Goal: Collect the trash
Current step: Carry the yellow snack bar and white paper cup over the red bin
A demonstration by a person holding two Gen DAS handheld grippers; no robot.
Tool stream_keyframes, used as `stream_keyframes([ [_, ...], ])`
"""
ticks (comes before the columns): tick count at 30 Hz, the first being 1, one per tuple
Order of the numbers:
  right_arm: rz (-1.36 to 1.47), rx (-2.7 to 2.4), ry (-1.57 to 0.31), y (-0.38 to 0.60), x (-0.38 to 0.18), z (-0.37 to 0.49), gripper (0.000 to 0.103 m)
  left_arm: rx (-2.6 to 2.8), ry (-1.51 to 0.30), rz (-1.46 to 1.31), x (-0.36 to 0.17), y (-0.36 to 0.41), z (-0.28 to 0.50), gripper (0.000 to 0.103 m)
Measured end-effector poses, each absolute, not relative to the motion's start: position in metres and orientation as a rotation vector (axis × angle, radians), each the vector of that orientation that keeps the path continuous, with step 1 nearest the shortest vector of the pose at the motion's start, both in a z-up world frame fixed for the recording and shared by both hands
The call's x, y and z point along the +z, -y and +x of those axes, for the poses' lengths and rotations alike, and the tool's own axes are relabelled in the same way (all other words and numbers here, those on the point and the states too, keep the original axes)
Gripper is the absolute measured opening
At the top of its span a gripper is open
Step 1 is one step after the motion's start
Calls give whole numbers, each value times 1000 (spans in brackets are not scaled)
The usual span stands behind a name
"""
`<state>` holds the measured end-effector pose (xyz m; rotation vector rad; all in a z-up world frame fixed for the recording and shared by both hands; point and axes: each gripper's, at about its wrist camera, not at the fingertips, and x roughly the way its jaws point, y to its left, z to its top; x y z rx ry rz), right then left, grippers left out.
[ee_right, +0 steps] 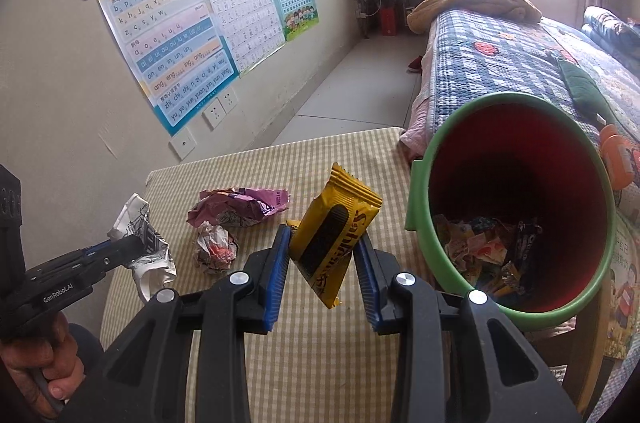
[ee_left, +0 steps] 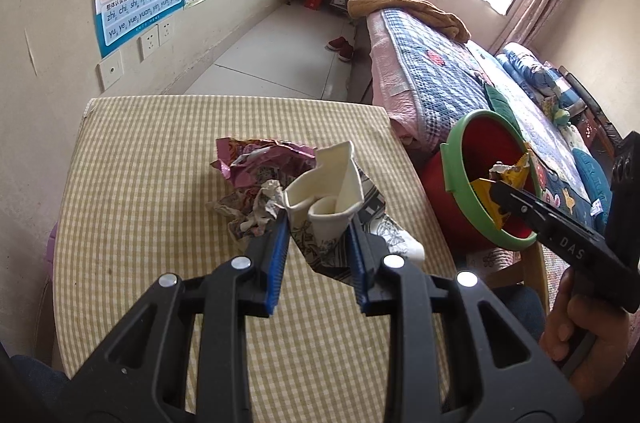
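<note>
Left tongs (ee_left: 320, 223) pinch a crushed paper cup (ee_left: 324, 191), light and crumply; right tongs (ee_right: 322, 247) clamp a slick yellow wrapper (ee_right: 334, 223) mid-body.

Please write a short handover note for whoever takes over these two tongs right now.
Left tongs: shut on a crumpled paper cup, above the table.
Right tongs: shut on a yellow snack wrapper, beside the bin's mouth.
Done: wrappers already lie in the bin.
Left: drop both items in, then collect the pink wrapper and crumpled wad on the table.
</note>
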<state>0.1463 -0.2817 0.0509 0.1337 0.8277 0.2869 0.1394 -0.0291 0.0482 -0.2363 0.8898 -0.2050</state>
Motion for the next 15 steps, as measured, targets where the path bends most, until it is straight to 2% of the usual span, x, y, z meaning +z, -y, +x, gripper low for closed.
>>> stream_keyframes([
  [15, 203, 113, -787, 396, 54, 152, 32, -399, -873, -142, 65, 150, 179, 27],
])
